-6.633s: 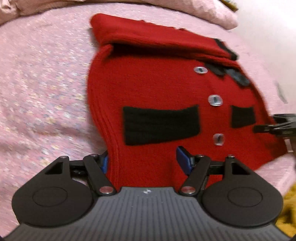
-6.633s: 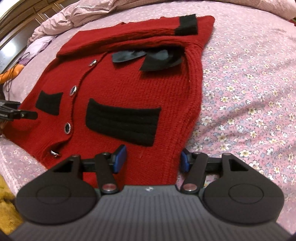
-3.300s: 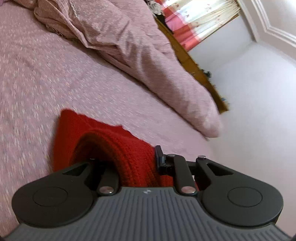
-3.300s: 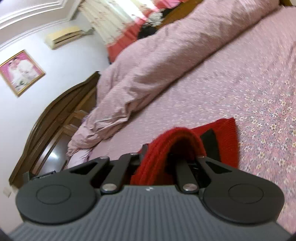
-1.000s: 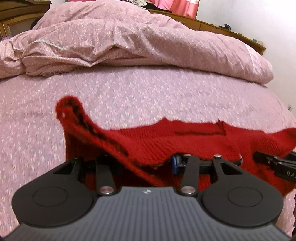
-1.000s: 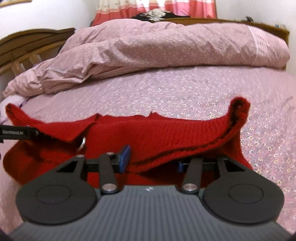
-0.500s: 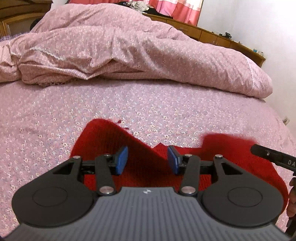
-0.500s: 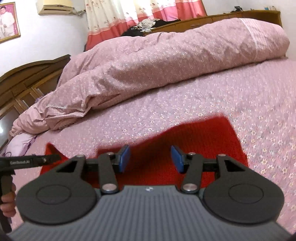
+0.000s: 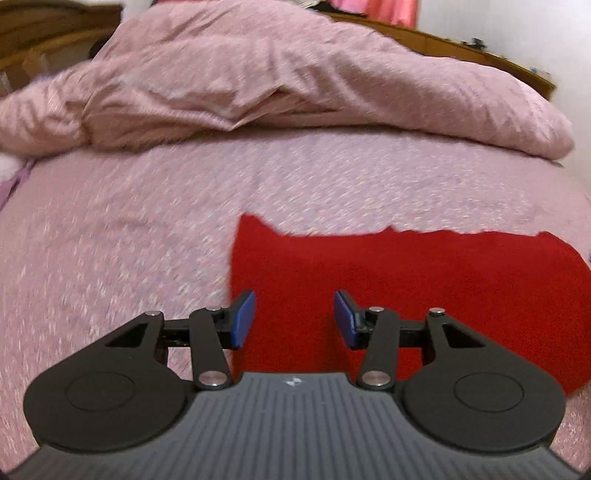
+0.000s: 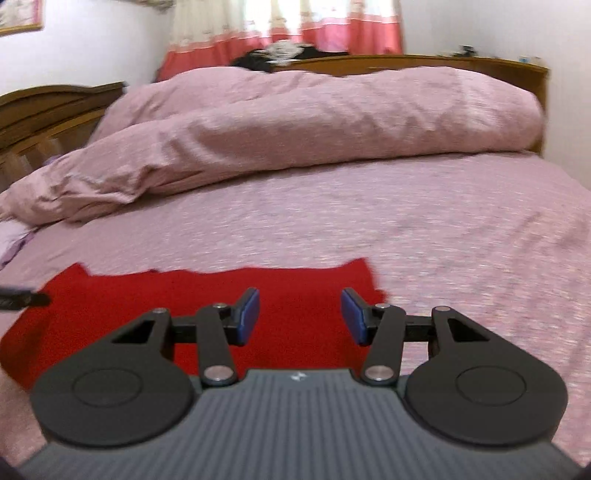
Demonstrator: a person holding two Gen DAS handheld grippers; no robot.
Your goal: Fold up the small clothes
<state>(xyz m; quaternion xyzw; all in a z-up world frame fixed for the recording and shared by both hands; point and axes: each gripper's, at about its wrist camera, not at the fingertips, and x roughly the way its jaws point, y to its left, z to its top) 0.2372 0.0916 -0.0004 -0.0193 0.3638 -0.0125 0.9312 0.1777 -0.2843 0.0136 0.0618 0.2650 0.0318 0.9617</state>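
- Both of our claws have let go since a second ago, when each had a fold of red knit bunched between its pads; our left gripper (image 9: 294, 319) now stands part open with nothing in it, blue pads (image 9: 243, 319) well clear of the cloth; our right gripper (image 10: 300, 316) is the same, part open and empty.
- Gone are the black pockets, the buttons and the collar that faced up some seconds back; the red cardigan (image 9: 406, 295) now lies as one flat red slab, plain side up, doubled over on itself.
- We judge that this fold is laid and that a further fold across its width, or a smoothing of the ragged far edge, is what remains; from these views we cannot tell how neatly the hidden layers sit.
- From the right wrist view the cardigan (image 10: 207, 306) lies just ahead of and under the claws, near the front of the bed; the tip of our left gripper pokes in at that view's left edge, over the cloth's left end.
- Outward, the cardigan rests on a pink flowered bedsheet (image 9: 129, 240), soft and lightly rumpled; beyond it a pink duvet (image 10: 314, 125) is heaped across the far side.
- Behind that runs a wooden headboard (image 10: 461, 62); above it hang pink-and-white curtains (image 10: 288, 22), and a framed picture shows on the white wall at the top left.
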